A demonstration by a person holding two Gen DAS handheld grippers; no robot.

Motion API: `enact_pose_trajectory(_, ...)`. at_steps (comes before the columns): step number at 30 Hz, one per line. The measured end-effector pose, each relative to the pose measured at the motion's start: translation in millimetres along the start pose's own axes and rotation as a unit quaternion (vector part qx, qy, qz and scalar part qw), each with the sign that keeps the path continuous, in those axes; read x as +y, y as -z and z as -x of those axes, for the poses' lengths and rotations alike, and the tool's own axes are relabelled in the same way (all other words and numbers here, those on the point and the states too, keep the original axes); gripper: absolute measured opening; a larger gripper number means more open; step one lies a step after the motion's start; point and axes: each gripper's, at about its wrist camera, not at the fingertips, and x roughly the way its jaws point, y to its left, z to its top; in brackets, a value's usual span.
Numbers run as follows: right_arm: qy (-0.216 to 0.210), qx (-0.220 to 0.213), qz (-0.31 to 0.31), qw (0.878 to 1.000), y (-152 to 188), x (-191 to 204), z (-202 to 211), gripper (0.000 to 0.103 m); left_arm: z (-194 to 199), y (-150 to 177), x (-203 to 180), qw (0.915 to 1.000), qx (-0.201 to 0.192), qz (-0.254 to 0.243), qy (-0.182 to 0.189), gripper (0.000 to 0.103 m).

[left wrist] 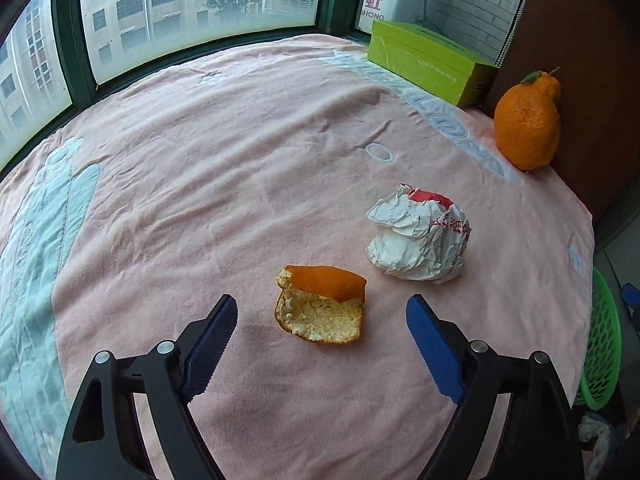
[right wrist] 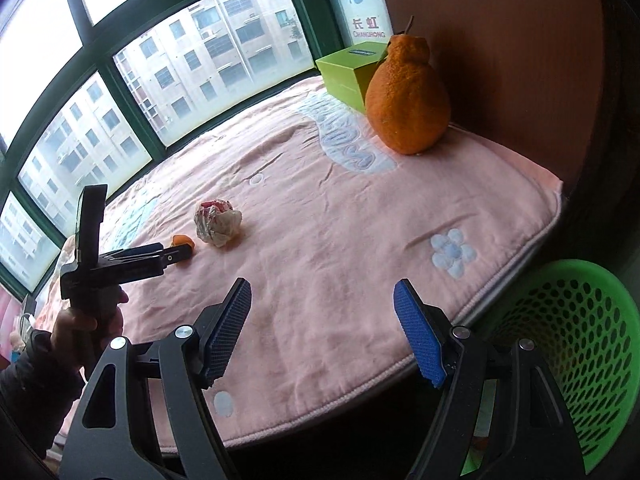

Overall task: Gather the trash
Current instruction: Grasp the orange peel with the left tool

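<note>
A piece of orange peel (left wrist: pixel 322 306) lies on the pink cloth (left wrist: pixel 248 168), just ahead of my open left gripper (left wrist: pixel 321 330), between its blue pads. A crumpled white and red paper ball (left wrist: pixel 418 236) lies just beyond it to the right. In the right wrist view the left gripper (right wrist: pixel 176 254) is at the peel (right wrist: pixel 185 242), next to the paper ball (right wrist: pixel 217 224). My right gripper (right wrist: pixel 322 328) is open and empty above the cloth's near edge. A green mesh trash basket (right wrist: pixel 576 344) stands on the floor at the right, also in the left wrist view (left wrist: pixel 600 340).
A whole orange fruit (left wrist: pixel 528 120) (right wrist: pixel 408 96) stands at the far right by the brown wall. A green tissue box (left wrist: pixel 430 60) (right wrist: pixel 348 72) sits behind it near the window (left wrist: pixel 192 8). The cloth ends at a rounded edge (right wrist: pixel 500 280) above the basket.
</note>
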Motion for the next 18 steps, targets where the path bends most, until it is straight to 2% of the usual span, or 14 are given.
enact_pose_trajectory(3, -0.004, 0.005, 0.006, 1.000, -3, 6, -7, 0.074, -5, -2, -1, 1.0000, 0.005, -0.003, 0.001, 0.075)
enact_pose_trajectory(12, -0.010, 0.021, 0.014, 1.000, -6, 16, -28, 0.074, -10, -2, 1, 0.9999, 0.000, -0.013, -0.008, 0.063)
enact_pose_trajectory(15, -0.014, 0.024, 0.014, 1.000, -7, 19, -33, 0.074, -8, -1, 2, 0.9999, -0.004, -0.015, -0.004, 0.051)
enact_pose_trajectory(18, -0.018, 0.026, 0.015, 0.999, -8, 23, -37, 0.074, -5, -1, 5, 0.9999, -0.007, -0.009, 0.004, 0.045)
